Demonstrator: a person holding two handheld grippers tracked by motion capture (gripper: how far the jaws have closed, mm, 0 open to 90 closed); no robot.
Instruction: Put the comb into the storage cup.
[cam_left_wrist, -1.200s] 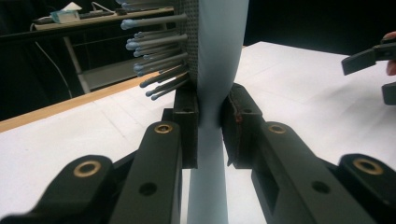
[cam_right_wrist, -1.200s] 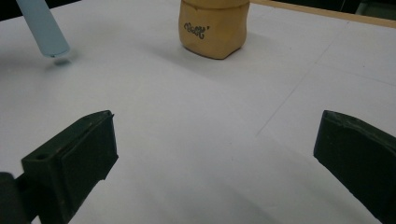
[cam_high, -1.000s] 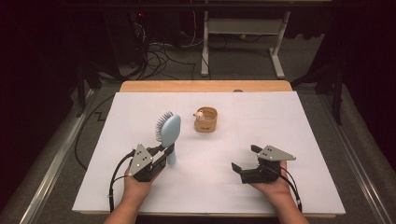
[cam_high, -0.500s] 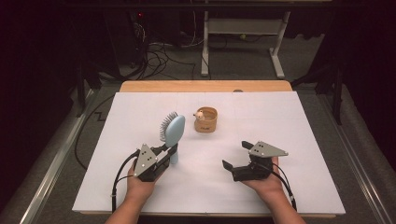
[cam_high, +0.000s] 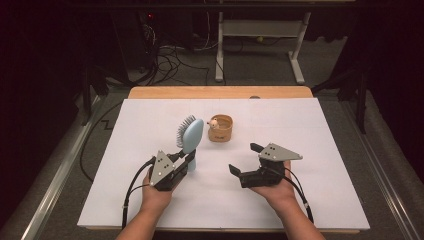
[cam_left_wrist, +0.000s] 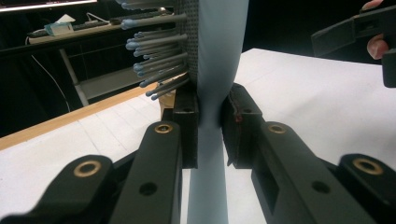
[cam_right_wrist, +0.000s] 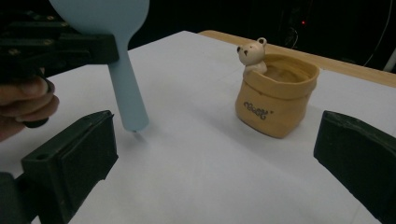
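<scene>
A light blue hairbrush (cam_high: 191, 136) stands upright over the white sheet, bristles facing left. My left gripper (cam_high: 186, 159) is shut on its handle. In the left gripper view both pads press the handle (cam_left_wrist: 211, 140) just below the bristles (cam_left_wrist: 159, 51). My right gripper (cam_high: 244, 158) hovers to the right of the brush with its jaws wide open and nothing between them. In the right gripper view its jaws (cam_right_wrist: 215, 163) frame a small tan pot (cam_right_wrist: 275, 100) with a bear figure (cam_right_wrist: 252, 53) on its rim. The brush handle's tip (cam_right_wrist: 133, 119) hangs just above the sheet at left.
The tan pot (cam_high: 220, 128) stands behind and between the two grippers. A white sheet (cam_high: 320, 130) covers the table, with a wooden edge (cam_high: 220, 92) at the far side. Beyond it are a metal desk frame (cam_high: 260, 35) and floor cables (cam_high: 175, 55).
My right gripper has moved left toward the middle and risen a little, jaws still open. The left gripper with the brush has shifted only slightly to the right.
</scene>
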